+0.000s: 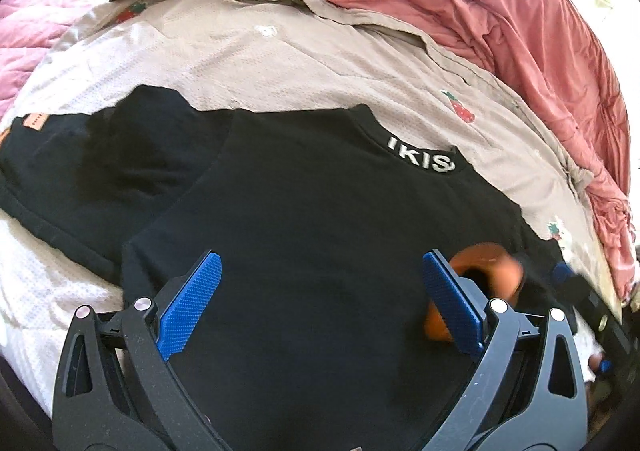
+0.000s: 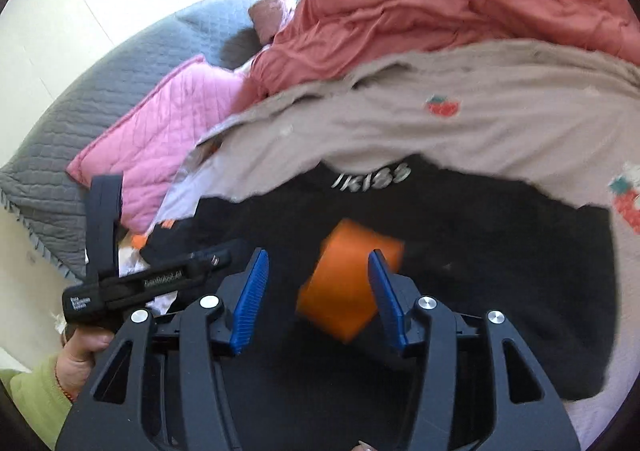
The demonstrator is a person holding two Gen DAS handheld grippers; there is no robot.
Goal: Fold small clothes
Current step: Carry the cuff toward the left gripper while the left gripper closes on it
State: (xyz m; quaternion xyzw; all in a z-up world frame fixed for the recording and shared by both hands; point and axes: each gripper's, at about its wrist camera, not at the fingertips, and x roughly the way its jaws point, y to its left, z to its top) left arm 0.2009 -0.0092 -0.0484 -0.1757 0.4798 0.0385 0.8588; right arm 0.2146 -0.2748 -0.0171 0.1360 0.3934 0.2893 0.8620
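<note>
A black T-shirt (image 1: 320,211) with white collar lettering lies flat on a beige strawberry-print blanket (image 1: 240,51). One side of it spreads out to the left, where it carries a small orange label (image 1: 34,119). My left gripper (image 1: 322,291) hovers open over the shirt's near part, with nothing between its blue pads. In the right wrist view my right gripper (image 2: 320,291) is open above the same shirt (image 2: 480,271). A blurred orange ring-shaped thing (image 2: 348,283) sits between its fingers, against the right one and clear of the left. That orange thing (image 1: 484,279) also shows behind my left gripper's right finger.
A crumpled coral duvet (image 1: 480,11) is heaped beyond the blanket. A pink quilted pillow (image 2: 172,131) and a grey quilt (image 2: 100,91) lie further left. A hand (image 2: 84,347) in a light green sleeve holds the other gripper's black handle (image 2: 160,279).
</note>
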